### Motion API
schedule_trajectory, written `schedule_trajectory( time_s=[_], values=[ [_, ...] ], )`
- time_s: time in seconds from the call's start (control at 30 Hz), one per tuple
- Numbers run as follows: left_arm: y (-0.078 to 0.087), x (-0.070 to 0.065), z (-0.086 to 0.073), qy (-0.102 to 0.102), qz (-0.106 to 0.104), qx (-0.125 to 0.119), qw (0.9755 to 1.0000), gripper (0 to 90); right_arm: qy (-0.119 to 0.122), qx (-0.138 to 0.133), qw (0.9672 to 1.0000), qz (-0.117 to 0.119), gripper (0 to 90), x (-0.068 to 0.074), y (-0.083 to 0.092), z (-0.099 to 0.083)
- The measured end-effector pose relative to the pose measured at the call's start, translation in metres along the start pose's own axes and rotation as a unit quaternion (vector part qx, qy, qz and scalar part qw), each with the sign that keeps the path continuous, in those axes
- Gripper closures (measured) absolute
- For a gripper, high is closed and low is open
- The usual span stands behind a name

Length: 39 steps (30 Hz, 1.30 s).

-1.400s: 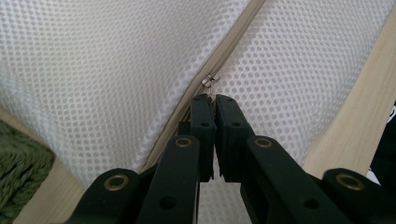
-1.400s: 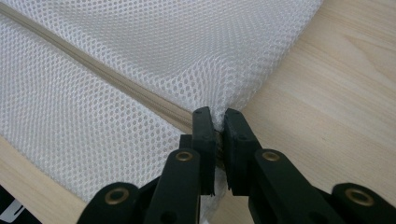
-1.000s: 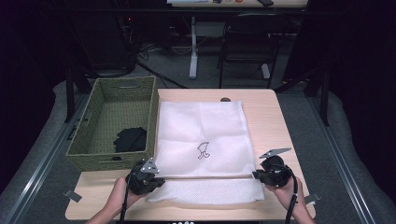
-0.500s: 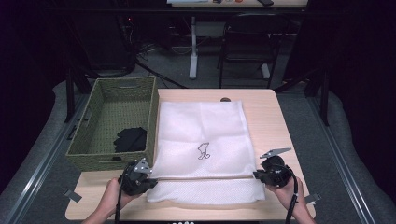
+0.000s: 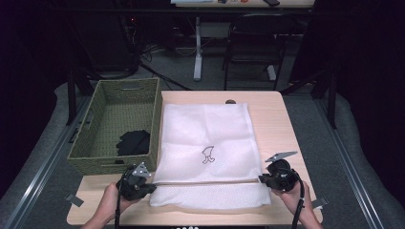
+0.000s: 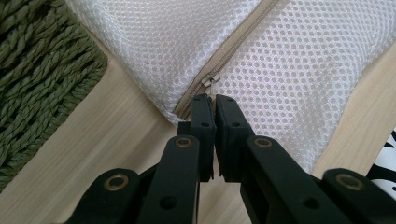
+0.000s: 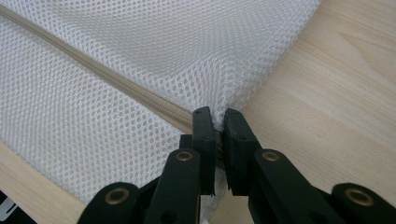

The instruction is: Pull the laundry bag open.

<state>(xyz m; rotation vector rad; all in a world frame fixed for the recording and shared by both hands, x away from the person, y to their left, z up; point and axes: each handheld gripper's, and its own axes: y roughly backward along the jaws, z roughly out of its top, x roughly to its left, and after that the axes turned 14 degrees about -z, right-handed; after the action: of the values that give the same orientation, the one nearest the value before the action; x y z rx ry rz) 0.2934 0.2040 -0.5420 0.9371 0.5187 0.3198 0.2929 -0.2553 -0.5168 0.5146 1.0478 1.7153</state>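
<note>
Light falls from above onto the table (image 5: 282,119), which stands bright and evenly lit while the room behind it sinks into near black. The white mesh bag (image 5: 205,138) is the brightest surface yet keeps its weave, without glare. Shadows are soft and short. The high view is slightly grainy. Both gripper views are sharp on the mesh; the black fingers (image 6: 203,116) close to the lens look softer and widen toward the bottom edge.

Basket (image 5: 117,119) walls off left; bare table (image 5: 274,119) right, seemingly passable.
</note>
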Motion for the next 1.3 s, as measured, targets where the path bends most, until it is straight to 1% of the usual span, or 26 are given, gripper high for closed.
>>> schedule_trajectory(
  time_s=[0.1,0.13,0.23,0.3,0.37,0.43,0.47,0.57,0.6,0.67,0.7,0.73,0.77,0.83,0.9,1.0,1.03,1.07,1.1,1.2,1.3],
  values=[
    [0.000,0.001,-0.001,0.006,0.001,0.001,1.0000,87.1,0.003,0.000,1.0000,0.001,84.9,0.000,0.000,0.000],
    [0.001,0.003,-0.002,0.007,0.001,0.005,1.0000,87.1,0.001,0.001,1.0000,0.000,84.9,0.001,0.000,0.000],
    [0.002,0.005,-0.004,0.012,-0.001,0.002,0.9999,87.1,-0.002,0.002,1.0000,0.001,84.9,0.000,0.000,0.000],
    [0.002,0.005,-0.004,0.011,0.003,0.006,0.9999,87.2,-0.001,0.001,1.0000,0.000,85.0,0.000,-0.001,0.000],
    [0.002,0.006,-0.006,0.015,0.004,0.007,0.9999,87.2,0.009,0.005,0.9999,-0.006,85.1,0.002,-0.001,0.001],
    [0.002,0.007,-0.006,0.018,0.001,0.007,0.9998,87.2,0.009,0.006,0.9999,-0.004,85.1,0.004,-0.002,0.001],
    [0.002,0.008,-0.007,0.018,0.007,0.015,0.9997,87.2,0.016,0.008,0.9998,-0.012,85.2,0.006,-0.003,0.001],
    [0.003,0.010,-0.008,0.022,0.011,0.017,0.9995,87.2,0.014,0.008,0.9998,-0.015,85.2,0.004,-0.003,0.001],
    [0.005,0.012,-0.010,0.026,0.010,0.013,0.9995,87.2,0.013,0.013,0.9997,-0.017,85.2,0.003,-0.004,0.000],
    [0.005,0.012,-0.010,0.027,0.014,0.016,0.9994,87.2,0.012,0.014,0.9997,-0.015,85.2,0.003,-0.005,0.000],
    [0.006,0.012,-0.010,0.028,0.015,0.015,0.9994,87.2,0.016,0.015,0.9997,-0.015,85.2,0.004,-0.005,0.000],
    [0.006,0.012,-0.009,0.032,0.013,0.014,0.9993,87.1,0.017,0.013,0.9996,-0.017,85.2,0.004,-0.005,0.001],
    [0.004,0.012,-0.008,0.040,0.021,0.018,0.9988,86.9,0.017,0.010,0.9998,-0.011,85.0,0.004,-0.006,0.001],
    [0.003,0.012,-0.008,0.043,0.018,0.023,0.9987,86.7,0.014,0.012,0.9998,-0.006,84.8,0.004,-0.006,0.001],
    [0.000,0.010,-0.005,0.052,0.015,0.032,0.9980,86.4,0.014,0.010,0.9999,-0.002,84.7,0.004,-0.006,0.001],
    [-0.001,0.009,-0.003,0.057,0.013,0.035,0.9977,86.1,0.014,0.012,0.9998,-0.004,84.4,0.003,-0.006,0.001],
    [-0.002,0.008,-0.003,0.060,0.008,0.033,0.9976,84.7,0.011,0.015,0.9998,-0.003,84.3,0.004,-0.006,0.000],
    [-0.002,0.008,-0.003,0.060,0.008,0.033,0.9976,82.8,0.011,0.015,0.9998,-0.003,84.3,0.004,-0.006,0.000],
    [-0.002,0.008,-0.003,0.063,-0.001,0.033,0.9975,82.8,0.010,0.015,0.9998,-0.001,84.2,0.004,-0.006,0.000],
    [-0.001,0.005,-0.003,0.064,-0.011,0.032,0.9974,77.7,0.009,0.018,0.9998,0.001,84.0,0.005,-0.006,0.000],
    [0.000,0.002,-0.002,0.061,-0.014,0.027,0.9977,76.7,0.008,0.018,0.9998,-0.001,83.7,0.005,-0.006,0.000]
  ],
)
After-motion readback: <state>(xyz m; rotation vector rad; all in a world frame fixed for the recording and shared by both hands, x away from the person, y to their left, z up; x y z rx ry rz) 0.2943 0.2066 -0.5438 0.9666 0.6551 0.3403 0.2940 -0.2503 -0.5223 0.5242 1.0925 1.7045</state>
